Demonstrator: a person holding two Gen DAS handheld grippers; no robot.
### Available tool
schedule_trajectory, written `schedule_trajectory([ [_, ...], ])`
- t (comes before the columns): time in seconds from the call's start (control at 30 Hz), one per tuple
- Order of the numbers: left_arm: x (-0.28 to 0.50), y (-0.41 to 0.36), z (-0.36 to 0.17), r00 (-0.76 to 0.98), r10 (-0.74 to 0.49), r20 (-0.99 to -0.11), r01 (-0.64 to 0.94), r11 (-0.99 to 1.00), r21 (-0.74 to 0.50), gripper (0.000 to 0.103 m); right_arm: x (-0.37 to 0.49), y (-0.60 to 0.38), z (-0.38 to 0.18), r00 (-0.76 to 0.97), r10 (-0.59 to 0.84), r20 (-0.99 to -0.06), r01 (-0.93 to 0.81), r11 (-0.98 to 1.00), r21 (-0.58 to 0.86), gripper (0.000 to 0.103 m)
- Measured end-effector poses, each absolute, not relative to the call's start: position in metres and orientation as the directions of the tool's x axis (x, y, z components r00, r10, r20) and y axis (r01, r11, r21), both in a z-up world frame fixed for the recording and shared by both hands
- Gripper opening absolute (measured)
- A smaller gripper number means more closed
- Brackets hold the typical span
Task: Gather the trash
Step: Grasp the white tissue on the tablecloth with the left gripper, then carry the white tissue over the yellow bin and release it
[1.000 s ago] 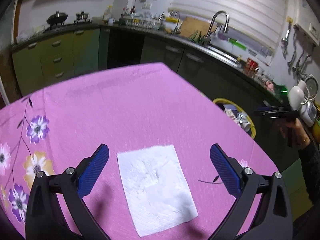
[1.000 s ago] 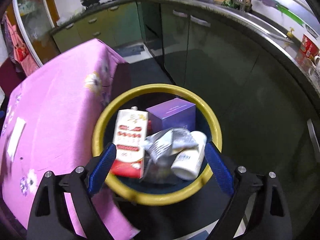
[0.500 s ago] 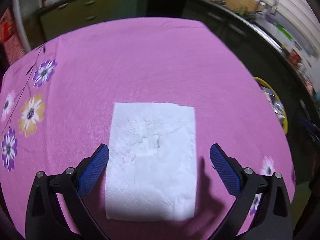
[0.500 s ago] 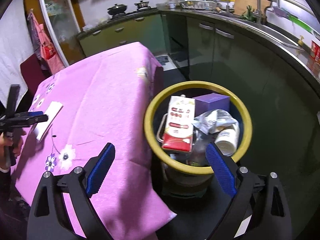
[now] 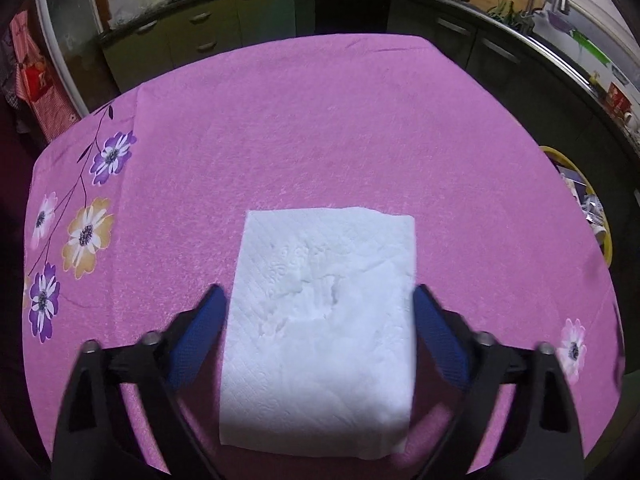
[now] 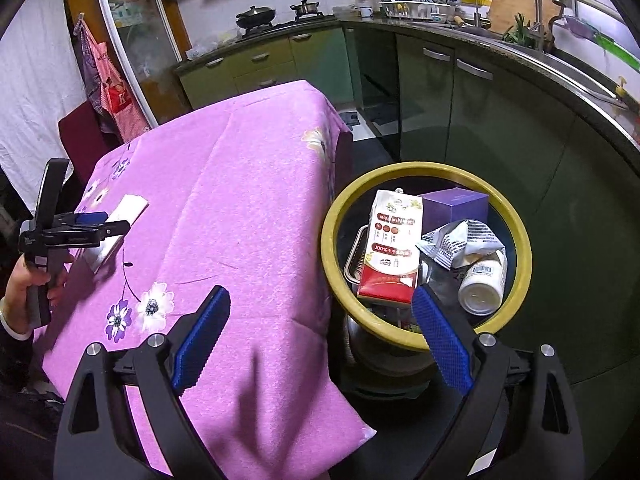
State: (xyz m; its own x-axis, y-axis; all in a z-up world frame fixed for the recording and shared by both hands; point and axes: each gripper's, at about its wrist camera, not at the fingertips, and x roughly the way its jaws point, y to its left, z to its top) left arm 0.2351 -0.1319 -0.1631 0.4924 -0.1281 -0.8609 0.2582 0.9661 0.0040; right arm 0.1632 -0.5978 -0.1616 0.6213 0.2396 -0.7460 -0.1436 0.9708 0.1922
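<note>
A white paper napkin (image 5: pixel 320 304) lies flat on a table covered by a pink cloth (image 5: pixel 304 120) printed with flowers, filling the lower middle of the left wrist view. The left gripper (image 5: pixel 320 300) points steeply down over it, its two blue-padded fingers (image 5: pixel 198 336) standing one at each side edge of the napkin; the jaws are closing, with the napkin between them, and the pads do not yet press on it. In the right wrist view the same napkin (image 6: pixel 130 206) is a small white patch at the left of the frame, with the left gripper seen side-on above it and a hand (image 6: pixel 24 280) gripping its handle at the far left edge. The right gripper (image 6: pixel 320 308) is held with its jaws wide apart and nothing between them, over the gap between the table's hanging cloth and a yellow-rimmed bin (image 6: pixel 332 208) at right centre. The bin holds a red and white carton (image 6: pixel 392 252), a purple box (image 6: pixel 456 208), a crumpled silver wrapper (image 6: pixel 460 242) and a white bottle (image 6: pixel 482 284). Green kitchen cabinets (image 6: pixel 280 64) run across the top of the frame.
</note>
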Motion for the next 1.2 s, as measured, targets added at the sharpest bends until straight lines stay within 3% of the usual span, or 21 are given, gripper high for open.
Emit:
schedule_trajectory([
  [0.03,0.233,-0.133,-0.161,0.494,-0.132,-0.859,0.264,0.965,0.004,0.069,0.163,-0.597,-0.161,0.621,0.242,-0.746,-0.146,0.970,0.193,0.091],
  [0.17,0.226,-0.130,-0.157,0.493,-0.145,-0.858,0.284,0.959,0.001,0.050,0.163,-0.595,-0.156,0.625,0.245,-0.741,-0.155,0.970,0.190,0.091],
  [0.33,0.226,-0.118,-0.154,0.468,-0.203,-0.860,0.292,0.954,-0.066,0.009,0.160,-0.589,-0.152,0.633,0.255,-0.731,-0.174,0.967,0.187,0.091],
  [0.47,0.225,-0.112,-0.152,0.455,-0.246,-0.856,0.312,0.944,-0.105,0.004,0.157,-0.586,-0.147,0.641,0.256,-0.724,-0.183,0.967,0.179,0.091],
  [0.73,0.204,-0.145,-0.110,0.469,-0.306,-0.829,0.460,0.886,-0.068,0.003,0.142,-0.599,-0.131,0.681,0.198,-0.705,-0.137,0.980,0.143,0.091],
  [1.0,0.201,-0.253,-0.057,0.355,-0.471,-0.808,0.693,0.713,-0.111,0.003,0.107,-0.639,-0.121,0.721,0.103,-0.686,-0.011,0.991,0.137,0.091],
  [1.2,0.222,-0.358,-0.062,0.229,-0.531,-0.816,0.773,0.609,-0.180,0.004,0.083,-0.666,-0.126,0.726,0.077,-0.683,0.045,0.986,0.160,0.091],
])
